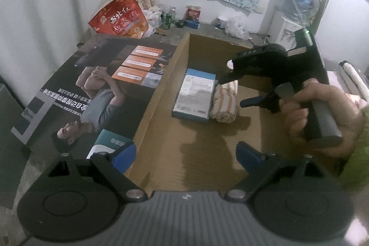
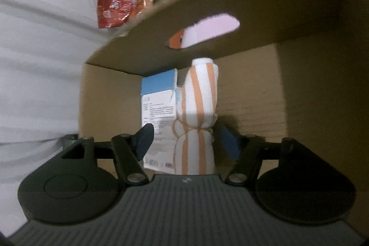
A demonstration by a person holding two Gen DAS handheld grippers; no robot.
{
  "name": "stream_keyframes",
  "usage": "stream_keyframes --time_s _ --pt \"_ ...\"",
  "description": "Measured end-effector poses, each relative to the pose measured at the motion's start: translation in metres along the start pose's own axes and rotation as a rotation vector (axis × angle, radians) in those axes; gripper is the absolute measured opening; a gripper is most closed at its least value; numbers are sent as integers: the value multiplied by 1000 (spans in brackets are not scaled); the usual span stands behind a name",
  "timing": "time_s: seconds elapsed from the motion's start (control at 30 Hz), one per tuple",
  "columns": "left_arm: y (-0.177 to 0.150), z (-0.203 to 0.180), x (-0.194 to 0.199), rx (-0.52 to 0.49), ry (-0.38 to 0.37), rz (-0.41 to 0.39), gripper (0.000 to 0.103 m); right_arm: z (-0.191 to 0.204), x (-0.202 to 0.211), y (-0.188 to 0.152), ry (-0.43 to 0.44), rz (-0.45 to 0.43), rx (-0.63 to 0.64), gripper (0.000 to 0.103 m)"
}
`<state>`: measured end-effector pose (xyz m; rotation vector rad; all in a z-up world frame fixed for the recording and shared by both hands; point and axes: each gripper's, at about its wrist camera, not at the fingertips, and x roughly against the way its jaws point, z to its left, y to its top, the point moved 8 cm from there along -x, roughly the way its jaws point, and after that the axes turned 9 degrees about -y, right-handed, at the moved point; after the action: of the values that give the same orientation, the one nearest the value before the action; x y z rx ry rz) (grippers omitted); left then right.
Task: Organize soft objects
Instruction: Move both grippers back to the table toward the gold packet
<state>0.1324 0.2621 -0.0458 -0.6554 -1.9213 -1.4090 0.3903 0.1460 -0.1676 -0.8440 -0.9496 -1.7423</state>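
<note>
A rolled white towel with orange stripes (image 1: 225,101) lies on the floor of an open cardboard box (image 1: 161,93), against a flat blue and white carton (image 1: 194,96). My right gripper (image 1: 231,92) reaches into the box from the right, its jaws open on either side of the towel. In the right wrist view the towel (image 2: 199,112) stands between the open blue fingertips (image 2: 145,137) of the right gripper (image 2: 186,141), with a gap on each side. My left gripper (image 1: 186,157) is open and empty, hovering over the box's near end.
A printed flap of the box (image 1: 96,89) lies open to the left. A red snack bag (image 1: 120,15), bottles and plastic bags crowd the floor by the back wall. A water dispenser (image 1: 293,22) stands at the right. A box flap with a handle hole (image 2: 207,31) overhangs the right gripper.
</note>
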Motion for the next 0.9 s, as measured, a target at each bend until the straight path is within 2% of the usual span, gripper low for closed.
stream_keyframes --time_s 0.23,0.33,0.4,0.5,0.6,0.77,0.9 --pt "-1 -31 19 -30 -72 -45 96 16 88 -11 149 -53 158 68" --pt "-5 -54 30 -60 -129 -71 101 3 149 -20 222 -83 237 71" --pt "-9 -73 38 -92 -165 -94 103 -18 195 -29 247 -117 277 73" --pt "-19 -100 47 -145 -206 -106 103 -60 249 -41 228 -194 322 74" --pt "-32 -130 51 -192 -257 -99 103 -116 296 -55 162 -294 331 76" --pt "-56 -177 54 -258 -343 -83 103 -207 348 -89 79 -416 260 77" --pt "-71 -213 53 -300 -402 -70 103 -276 366 -119 15 -500 180 77"
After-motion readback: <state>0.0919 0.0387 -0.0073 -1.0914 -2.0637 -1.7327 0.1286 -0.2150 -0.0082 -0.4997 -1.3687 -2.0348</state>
